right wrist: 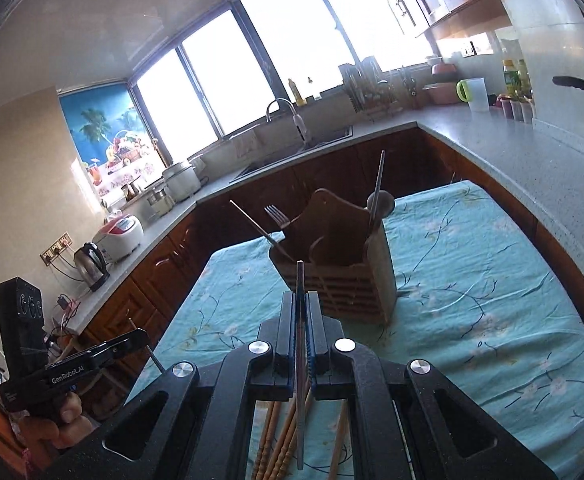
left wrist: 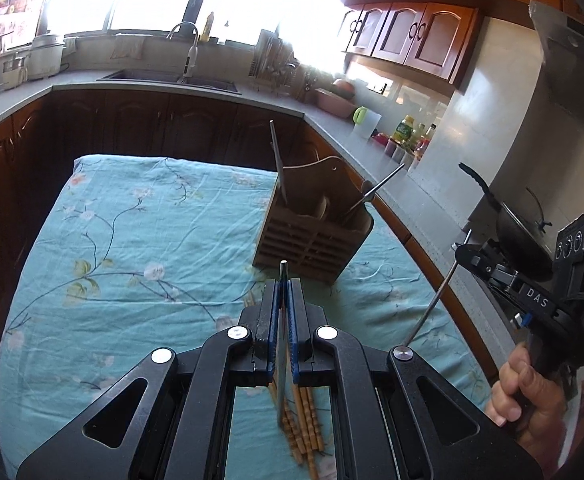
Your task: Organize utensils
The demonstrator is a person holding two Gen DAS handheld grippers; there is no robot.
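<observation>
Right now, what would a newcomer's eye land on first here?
The wooden utensil holder standing on the turquoise floral cloth, metal utensils poking out. Nearer, the left gripper and right gripper are each shut on a thin metal utensil, with wooden chopsticks lying on the cloth below.

"DAS" in white on right gripper (left wrist: 461,249) body, left wrist view. "GenRobot.AI" in white on left gripper (right wrist: 142,336) body, right wrist view.

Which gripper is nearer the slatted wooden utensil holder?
Hard to call; perhaps the left. The left gripper sits just short of the slatted wooden utensil holder, facing its slats; the right gripper is off to the side, similarly close.
</observation>
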